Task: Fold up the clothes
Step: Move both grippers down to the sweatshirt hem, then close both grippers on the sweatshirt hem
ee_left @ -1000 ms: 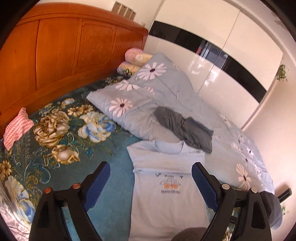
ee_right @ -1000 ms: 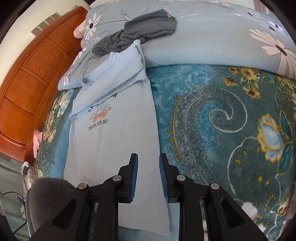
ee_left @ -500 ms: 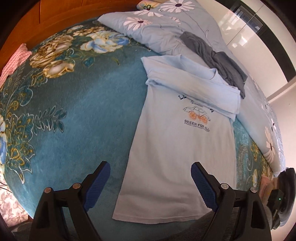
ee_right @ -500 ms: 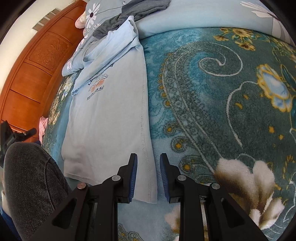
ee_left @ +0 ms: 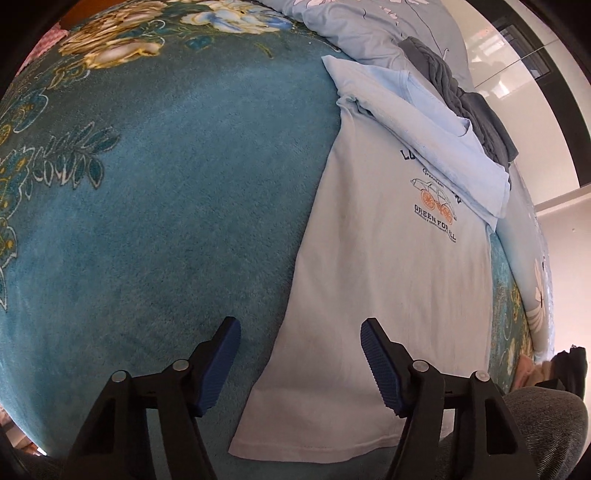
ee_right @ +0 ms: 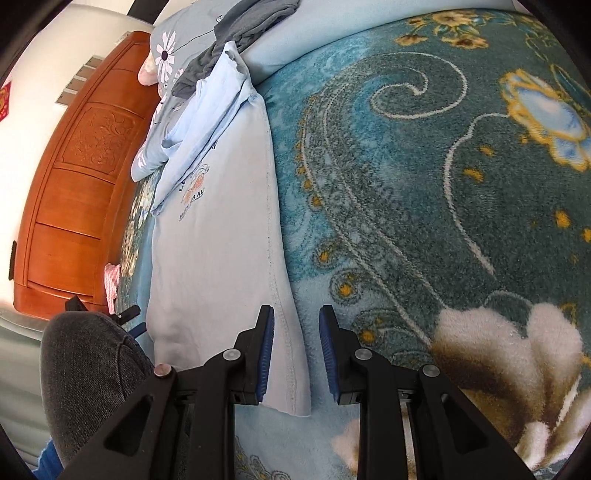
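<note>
A light blue T-shirt (ee_left: 388, 266) with a car print lies flat on the teal floral blanket (ee_left: 166, 203), its sleeves folded in across the chest. My left gripper (ee_left: 299, 332) is open, its fingers straddling the shirt's left hem corner just above the cloth. In the right wrist view the same T-shirt (ee_right: 218, 236) runs away from me, and my right gripper (ee_right: 297, 321) is open a little, its blue pads on either side of the right hem corner. Nothing is gripped.
A dark grey garment (ee_left: 469, 107) lies on the pale blue daisy duvet (ee_right: 303, 33) beyond the shirt's collar. A wooden headboard (ee_right: 81, 184) stands at the far end. A person's grey-clad knee (ee_right: 88, 362) is near the hem.
Both grippers have dropped low and closer to the shirt's bottom hem corners. The left view tilted down from the headboard to the blanket. The right gripper's gap has widened slightly.
</note>
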A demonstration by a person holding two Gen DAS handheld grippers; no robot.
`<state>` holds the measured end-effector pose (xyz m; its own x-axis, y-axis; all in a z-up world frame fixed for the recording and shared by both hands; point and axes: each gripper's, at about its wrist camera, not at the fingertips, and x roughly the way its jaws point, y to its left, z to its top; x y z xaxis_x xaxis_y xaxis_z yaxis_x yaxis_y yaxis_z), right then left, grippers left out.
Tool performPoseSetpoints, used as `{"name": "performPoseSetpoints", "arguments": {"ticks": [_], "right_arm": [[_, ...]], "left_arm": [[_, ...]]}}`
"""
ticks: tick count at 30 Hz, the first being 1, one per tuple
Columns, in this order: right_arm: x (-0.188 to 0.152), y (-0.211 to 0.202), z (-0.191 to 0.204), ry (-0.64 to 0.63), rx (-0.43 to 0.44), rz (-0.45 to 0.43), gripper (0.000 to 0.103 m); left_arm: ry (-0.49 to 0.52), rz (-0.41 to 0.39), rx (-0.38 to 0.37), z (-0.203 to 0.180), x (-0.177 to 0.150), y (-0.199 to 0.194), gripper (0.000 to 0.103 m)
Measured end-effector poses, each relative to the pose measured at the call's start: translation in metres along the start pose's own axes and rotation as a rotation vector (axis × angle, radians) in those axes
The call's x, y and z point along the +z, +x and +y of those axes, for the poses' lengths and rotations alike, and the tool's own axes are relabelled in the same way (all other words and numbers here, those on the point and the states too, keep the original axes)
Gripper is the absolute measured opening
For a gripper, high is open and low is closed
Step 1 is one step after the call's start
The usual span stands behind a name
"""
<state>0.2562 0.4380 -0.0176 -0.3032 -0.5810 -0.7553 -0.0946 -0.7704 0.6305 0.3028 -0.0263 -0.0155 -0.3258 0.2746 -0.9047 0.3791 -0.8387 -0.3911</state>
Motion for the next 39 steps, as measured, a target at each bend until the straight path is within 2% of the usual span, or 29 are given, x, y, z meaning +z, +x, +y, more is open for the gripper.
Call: {"name": "performPoseSetpoints", "arguments": {"ticks": [5,9,13,17,25,27,29,36,39], "right_arm": [[0.007,0.008,-0.002,0.057,0.057,-0.014,0.026],[0.013,0.017,0.003,0.057,0.081,-0.006,0.026],[0.013,0.025,0.008,0.051,0.127,0.020,0.026],[0.006,0.027,0.009,0.020,0.155,0.054,0.026],[0.002,0.027,-0.004,0.065,0.193,0.050,0.024],[0.004,0.029,-0.002,0.077,0.193,0.040,0.024],[0.005,0.030,-0.001,0.087,0.195,0.038,0.024],[-0.004,0.030,0.000,0.072,0.205,0.081,0.021],[-0.006,0.031,-0.002,0.083,0.211,0.076,0.018]], "left_arm": [[0.026,0.031,0.007,-0.002,0.000,0.008,0.067],[-0.004,0.034,-0.047,0.005,0.000,0.006,0.067],[-0.034,0.055,-0.103,0.012,-0.001,0.006,0.056],[-0.060,0.077,-0.127,0.020,-0.005,0.006,0.045],[-0.062,0.096,-0.132,0.020,-0.010,0.007,0.043],[-0.071,0.097,-0.124,0.022,-0.012,0.007,0.035],[-0.083,0.098,-0.115,0.026,-0.014,0.006,0.022],[-0.093,0.113,-0.111,0.027,-0.021,0.004,0.018],[-0.098,0.073,-0.125,0.027,-0.017,-0.006,0.017]]}}
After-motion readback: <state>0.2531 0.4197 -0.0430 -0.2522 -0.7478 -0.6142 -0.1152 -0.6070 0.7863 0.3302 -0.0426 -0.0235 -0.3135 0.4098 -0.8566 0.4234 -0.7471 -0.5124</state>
